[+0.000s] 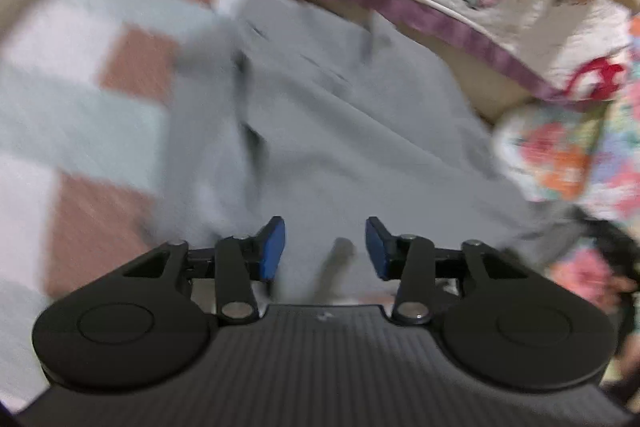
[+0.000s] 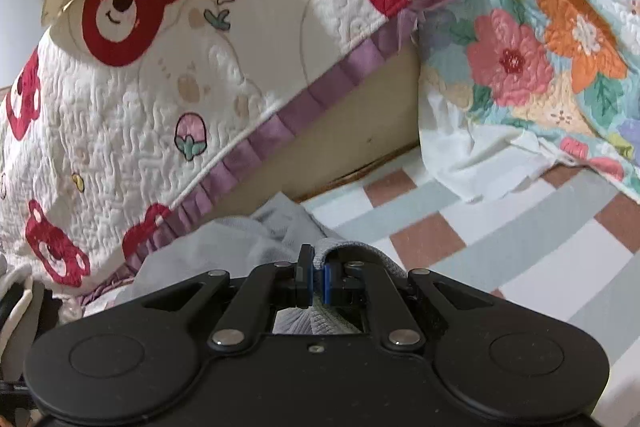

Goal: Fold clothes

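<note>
Grey garment lies spread on the checked bedsheet (view blurred). Left gripper hangs over it, jaws apart, nothing between. Right gripper has jaws clamped on the garment's ribbed edge.

The garment is lying on the bed just ahead of the left tool; the bear quilt is hanging behind it, the flowered quilt draping to the right tool's right.
</note>
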